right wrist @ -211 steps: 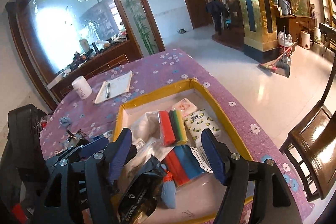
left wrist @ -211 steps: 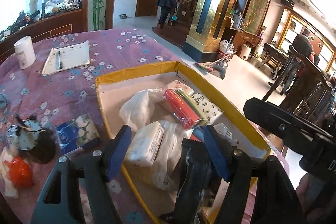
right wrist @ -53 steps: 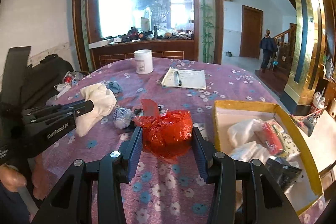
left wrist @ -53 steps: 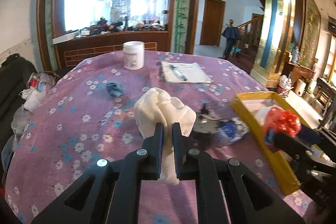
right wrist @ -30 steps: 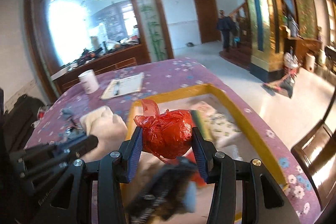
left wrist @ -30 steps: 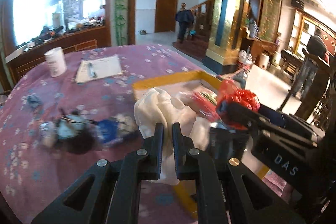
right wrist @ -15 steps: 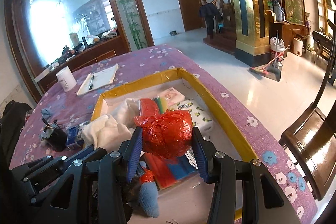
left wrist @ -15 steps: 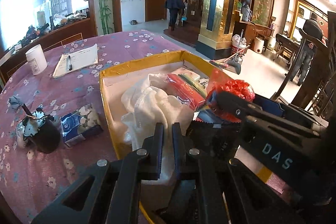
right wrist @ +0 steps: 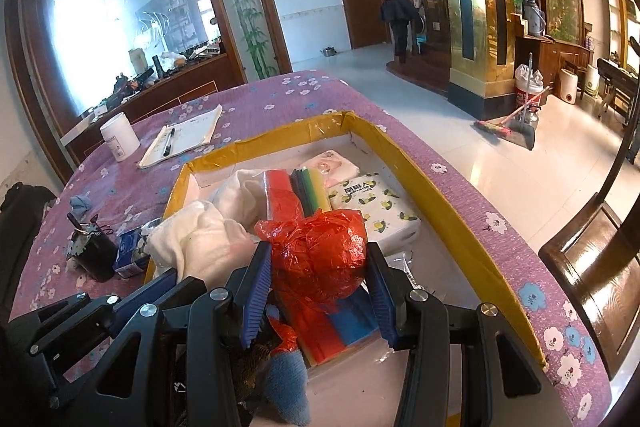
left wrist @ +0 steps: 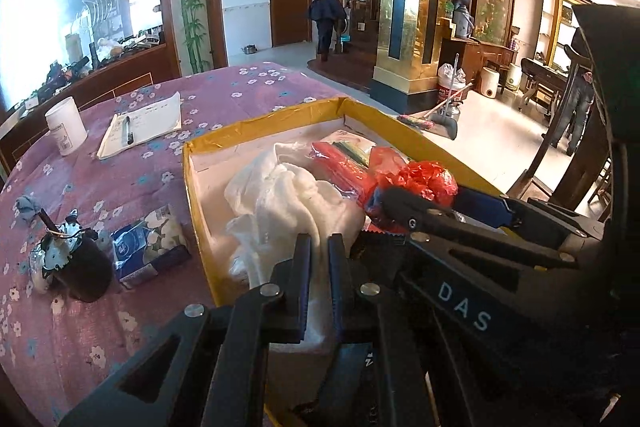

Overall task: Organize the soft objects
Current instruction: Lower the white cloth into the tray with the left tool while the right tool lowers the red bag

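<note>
Two grippers: left fingers (left wrist: 318,259) clamp one white cloth (left wrist: 288,199), right fingers (right wrist: 318,283) one red bag (right wrist: 320,251).

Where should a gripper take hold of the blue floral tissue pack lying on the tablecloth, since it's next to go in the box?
Grip the blue floral tissue pack across its narrow width, from above. It lies flat, and the yellow box wall and dark cup crowd its ends.

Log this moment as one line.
left hand-held gripper: shut on white cloth | right hand-held gripper: shut on red bag | both over yellow box
</note>
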`<state>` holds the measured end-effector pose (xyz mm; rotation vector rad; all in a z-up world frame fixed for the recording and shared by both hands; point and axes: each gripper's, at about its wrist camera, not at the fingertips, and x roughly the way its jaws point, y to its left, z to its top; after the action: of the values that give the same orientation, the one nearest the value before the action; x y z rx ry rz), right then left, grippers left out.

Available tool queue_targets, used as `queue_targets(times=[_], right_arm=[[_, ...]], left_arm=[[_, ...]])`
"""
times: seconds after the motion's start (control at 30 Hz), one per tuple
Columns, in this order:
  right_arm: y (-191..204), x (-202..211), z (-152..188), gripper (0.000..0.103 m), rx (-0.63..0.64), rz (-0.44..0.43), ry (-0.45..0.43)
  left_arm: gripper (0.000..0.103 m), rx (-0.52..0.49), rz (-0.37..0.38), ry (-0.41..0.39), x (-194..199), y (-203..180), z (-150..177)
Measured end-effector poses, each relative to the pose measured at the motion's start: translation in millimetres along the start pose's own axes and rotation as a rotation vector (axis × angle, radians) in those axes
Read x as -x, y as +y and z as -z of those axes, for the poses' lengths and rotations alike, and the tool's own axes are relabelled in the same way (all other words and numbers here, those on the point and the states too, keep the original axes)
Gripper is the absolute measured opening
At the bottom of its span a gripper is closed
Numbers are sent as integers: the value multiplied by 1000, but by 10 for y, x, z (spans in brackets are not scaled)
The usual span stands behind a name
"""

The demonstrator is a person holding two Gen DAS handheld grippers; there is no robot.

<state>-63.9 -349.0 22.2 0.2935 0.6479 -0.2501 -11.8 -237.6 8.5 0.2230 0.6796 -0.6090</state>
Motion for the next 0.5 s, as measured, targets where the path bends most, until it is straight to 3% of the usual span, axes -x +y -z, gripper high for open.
queue_targets(times=[0.33,0.5], right_arm=[[-18,0,-11,52,-7,12,-6],[-29,62,-26,54,-12,16,-15]], left_arm=[[10,-2,3,-13,27,-12,-14],[28,3,11,-28,82,4,-22]])
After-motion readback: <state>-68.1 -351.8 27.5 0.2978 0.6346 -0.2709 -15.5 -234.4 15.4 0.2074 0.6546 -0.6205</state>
